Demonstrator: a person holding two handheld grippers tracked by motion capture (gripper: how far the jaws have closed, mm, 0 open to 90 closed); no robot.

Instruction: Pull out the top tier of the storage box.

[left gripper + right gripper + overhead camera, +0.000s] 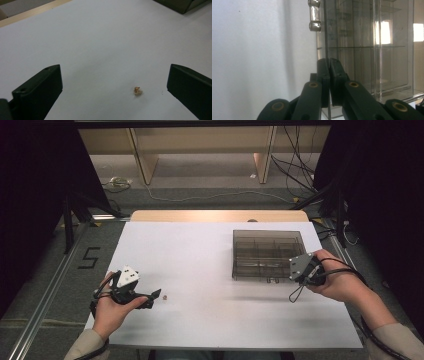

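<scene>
The tiny brown bit (137,91) was so small that the left gripper (113,92) could easily push it away or close on nothing, if the jaws came down a little off. The right gripper (329,62) could tip or drag the clear box (268,254) if it pulled too hard.

The left gripper's jaws stood wide apart, holding nothing. The bit lay on the white table (200,270) just ahead of them, nearer one jaw, not touching. Farther off, the right gripper's jaws were pinched tight on the near edge of the box.
</scene>
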